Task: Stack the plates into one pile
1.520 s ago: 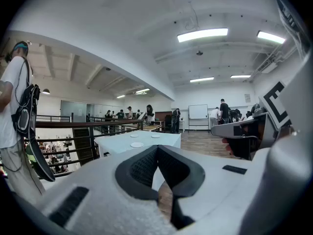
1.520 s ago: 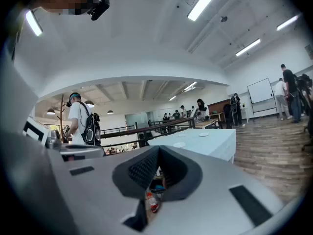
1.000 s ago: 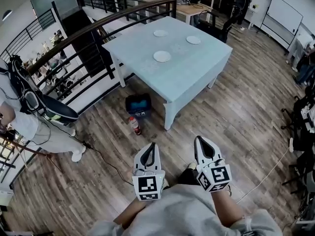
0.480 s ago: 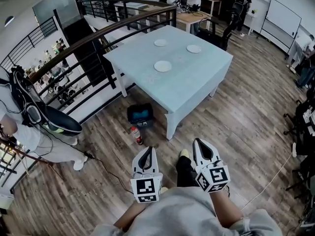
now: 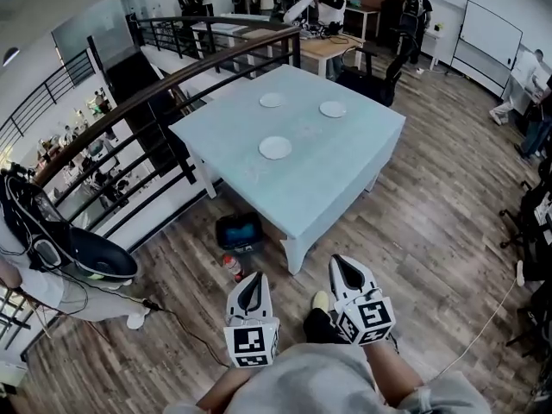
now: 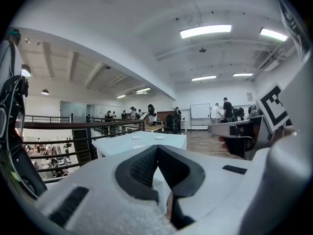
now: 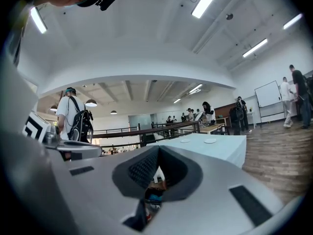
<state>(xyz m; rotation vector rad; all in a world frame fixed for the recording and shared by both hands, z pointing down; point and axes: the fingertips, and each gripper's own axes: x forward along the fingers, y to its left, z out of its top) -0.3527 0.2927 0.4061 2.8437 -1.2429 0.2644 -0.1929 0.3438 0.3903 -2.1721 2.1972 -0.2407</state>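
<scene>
Observation: both claws were closed with nothing between the jaws. The left claw (image 5: 254, 285) and the right claw (image 5: 343, 267) were held side by side, low in front of the person, over the wooden floor and short of the pale blue square bench (image 5: 332, 166).

Change noted: over the last second the person had walked toward the bench. In the head view its near corner had drawn closer to the claws, and the plates had slid down the view toward the person. Neither claw had opened during the approach.

Task items: three small round white plates lay flat on the bench, well apart and none stacked.
- One plate (image 5: 275, 147) sat near the middle, on the side toward the left corner.
- A second plate (image 5: 272, 100) and a third plate (image 5: 333, 109) sat further off, toward the far corner.

Assessment: stacking had not begun, and the movement only closed the distance. The claws did not yet appear within reach of any plate. The middle plate was the closest and looked the likely first pick, or the base for the pile. A black case (image 5: 240, 229) and a red bottle (image 5: 231, 266) stood on the floor by the near corner and posed a tripping hazard.
</scene>
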